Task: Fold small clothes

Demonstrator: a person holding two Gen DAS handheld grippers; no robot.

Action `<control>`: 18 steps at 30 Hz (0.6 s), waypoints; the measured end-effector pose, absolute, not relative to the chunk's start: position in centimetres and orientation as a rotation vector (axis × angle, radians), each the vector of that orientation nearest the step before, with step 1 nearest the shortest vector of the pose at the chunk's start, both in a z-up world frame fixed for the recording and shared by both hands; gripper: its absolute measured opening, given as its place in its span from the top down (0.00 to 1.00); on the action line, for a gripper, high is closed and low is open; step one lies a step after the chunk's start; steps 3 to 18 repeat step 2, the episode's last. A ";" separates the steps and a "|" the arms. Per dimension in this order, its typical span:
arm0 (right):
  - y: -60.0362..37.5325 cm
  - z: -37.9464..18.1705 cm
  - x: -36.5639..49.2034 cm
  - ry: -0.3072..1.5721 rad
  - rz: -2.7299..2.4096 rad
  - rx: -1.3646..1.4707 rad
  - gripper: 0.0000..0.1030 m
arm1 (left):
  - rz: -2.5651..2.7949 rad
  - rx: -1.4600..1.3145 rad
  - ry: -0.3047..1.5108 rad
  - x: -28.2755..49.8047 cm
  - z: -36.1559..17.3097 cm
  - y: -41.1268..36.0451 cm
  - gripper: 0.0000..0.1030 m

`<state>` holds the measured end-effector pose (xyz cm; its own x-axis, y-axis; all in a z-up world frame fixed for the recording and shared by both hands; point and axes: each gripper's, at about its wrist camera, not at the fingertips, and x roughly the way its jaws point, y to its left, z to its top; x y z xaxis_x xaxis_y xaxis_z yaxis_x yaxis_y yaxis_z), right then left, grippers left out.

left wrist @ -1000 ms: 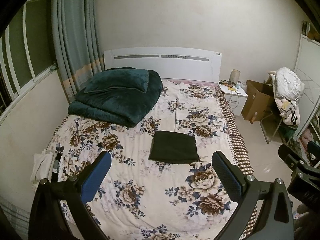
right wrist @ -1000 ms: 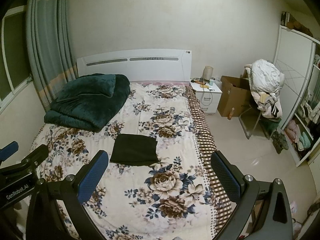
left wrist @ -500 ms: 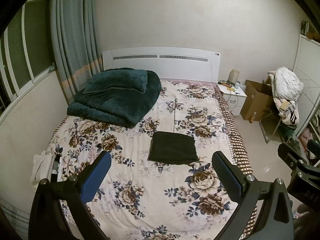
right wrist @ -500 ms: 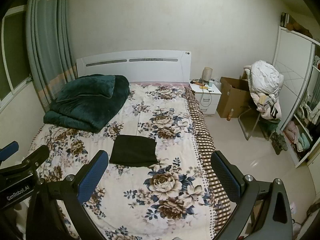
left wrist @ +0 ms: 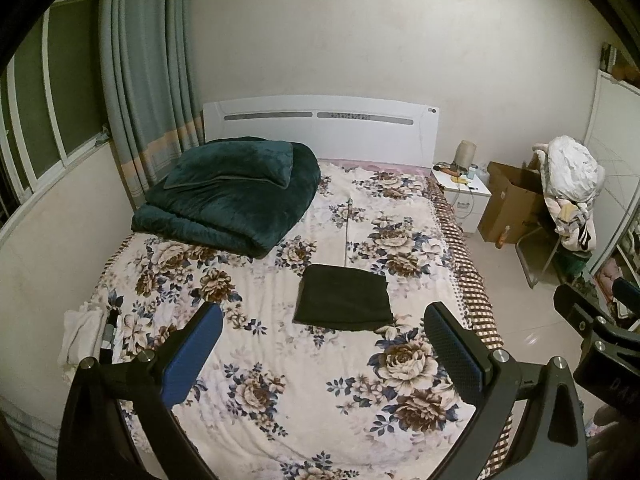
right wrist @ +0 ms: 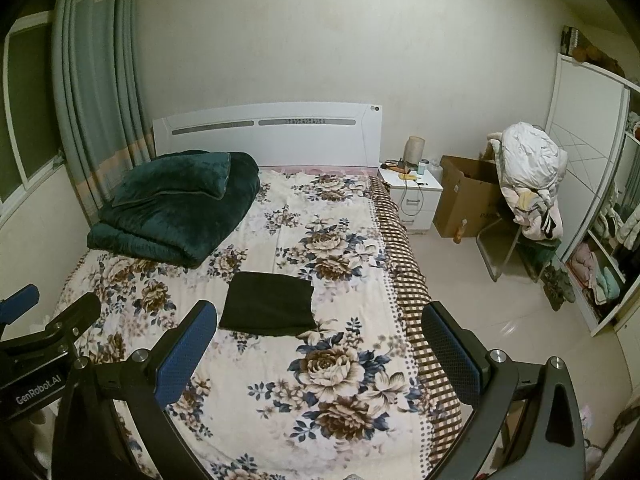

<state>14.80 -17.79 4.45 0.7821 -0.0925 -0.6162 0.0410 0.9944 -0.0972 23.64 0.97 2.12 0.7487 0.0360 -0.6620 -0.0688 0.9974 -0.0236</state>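
While both tools are held up over the foot of the bed, nothing is gripped by either one.

From the left wrist view, the left gripper (left wrist: 322, 344) is seen at the bottom of the frame with its two blue pads spread wide apart. The folded dark cloth (left wrist: 344, 299) is laid flat on the flowery bedsheet (left wrist: 280, 368), just right of the middle of the frame and above the gap between the pads. It is not touched by them. A dark green blanket (left wrist: 232, 200) is piled in the upper left part of the bed, near the white headboard (left wrist: 320, 128). A white cloth (left wrist: 82, 334) is seen at the left edge of the bed. Part of the right gripper (left wrist: 596, 336) is seen at the right edge.

From the right wrist view, the right gripper (right wrist: 320, 344) is also seen at the bottom with its pads spread wide apart. The folded dark cloth (right wrist: 269, 305) is seen left of the middle, just above the left pad, flat on the flowery bedsheet (right wrist: 340, 360). The dark green blanket (right wrist: 176, 208) is seen at the upper left. A small white nightstand (right wrist: 414, 200) and a brown cardboard box (right wrist: 464, 196) are placed to the right of the bed.
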 end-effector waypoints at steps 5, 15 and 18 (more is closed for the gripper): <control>-17.7 4.4 14.7 0.668 -0.075 -0.078 0.00 | 0.053 -0.048 0.724 23.6 2.1 1.0 0.00; -17.7 4.4 14.7 0.668 -0.075 -0.078 0.00 | 0.053 -0.048 0.724 23.6 2.1 1.0 0.00; -17.7 4.4 14.7 0.668 -0.075 -0.078 0.00 | 0.053 -0.048 0.724 23.6 2.1 1.0 0.00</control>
